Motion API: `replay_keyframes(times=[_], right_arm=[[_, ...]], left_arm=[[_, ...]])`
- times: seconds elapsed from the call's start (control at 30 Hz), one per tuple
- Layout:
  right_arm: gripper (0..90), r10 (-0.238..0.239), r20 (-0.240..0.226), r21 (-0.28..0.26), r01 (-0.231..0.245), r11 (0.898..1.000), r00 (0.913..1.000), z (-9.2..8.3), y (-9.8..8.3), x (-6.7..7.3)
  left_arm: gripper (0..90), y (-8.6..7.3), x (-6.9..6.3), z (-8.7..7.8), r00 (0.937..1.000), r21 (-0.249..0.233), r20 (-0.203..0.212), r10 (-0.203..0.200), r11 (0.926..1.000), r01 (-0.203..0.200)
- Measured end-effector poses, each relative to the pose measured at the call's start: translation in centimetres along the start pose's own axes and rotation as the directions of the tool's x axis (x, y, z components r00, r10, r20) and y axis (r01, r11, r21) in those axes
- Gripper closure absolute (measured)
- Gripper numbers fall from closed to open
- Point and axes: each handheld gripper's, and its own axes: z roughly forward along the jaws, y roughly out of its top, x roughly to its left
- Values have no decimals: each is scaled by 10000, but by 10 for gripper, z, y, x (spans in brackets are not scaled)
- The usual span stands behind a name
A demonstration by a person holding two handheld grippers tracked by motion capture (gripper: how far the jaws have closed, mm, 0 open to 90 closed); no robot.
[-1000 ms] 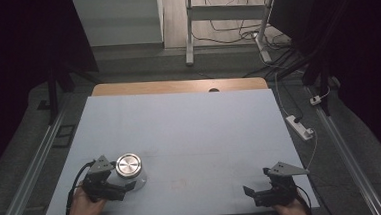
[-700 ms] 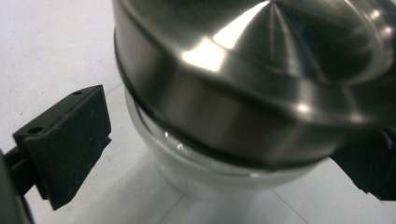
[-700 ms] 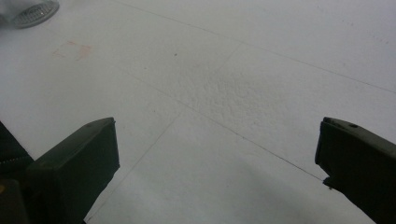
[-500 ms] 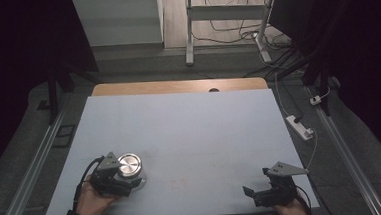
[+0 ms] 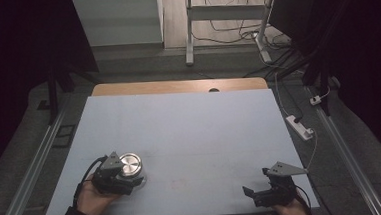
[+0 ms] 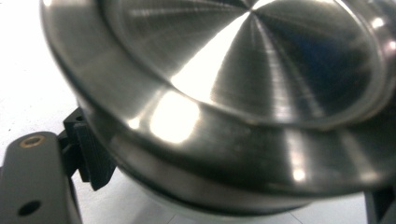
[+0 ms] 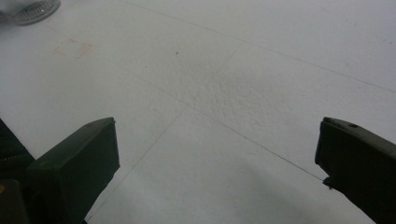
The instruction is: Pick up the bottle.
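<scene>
Steel lidded container (image 5: pixel 130 166): rigid, slick, likely weighty; left gripper (image 5: pixel 113 173) jaws have just closed beneath its rim; right gripper (image 5: pixel 264 192) jaws spread.

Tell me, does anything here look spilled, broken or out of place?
Nothing stands out. The metal lidded container sits upright on the table, with the left hand-held gripper closed around it. A faint pinkish stain marks the surface, but nothing looks spilled or damaged.
</scene>
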Motion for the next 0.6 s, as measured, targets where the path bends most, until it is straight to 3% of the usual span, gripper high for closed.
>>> replay_keyframes(times=[0.37,0.6], right_arm=[[0,-41,-13,4,41,10000,10000,0,0,0],[0,-18,-21,-7,18,10000,10000,0,0,0]], left_arm=[[155,4,-1,0,10000,188,-57,-64,9998,66],[155,11,-4,-4,10000,12,53,50,10000,-50]])
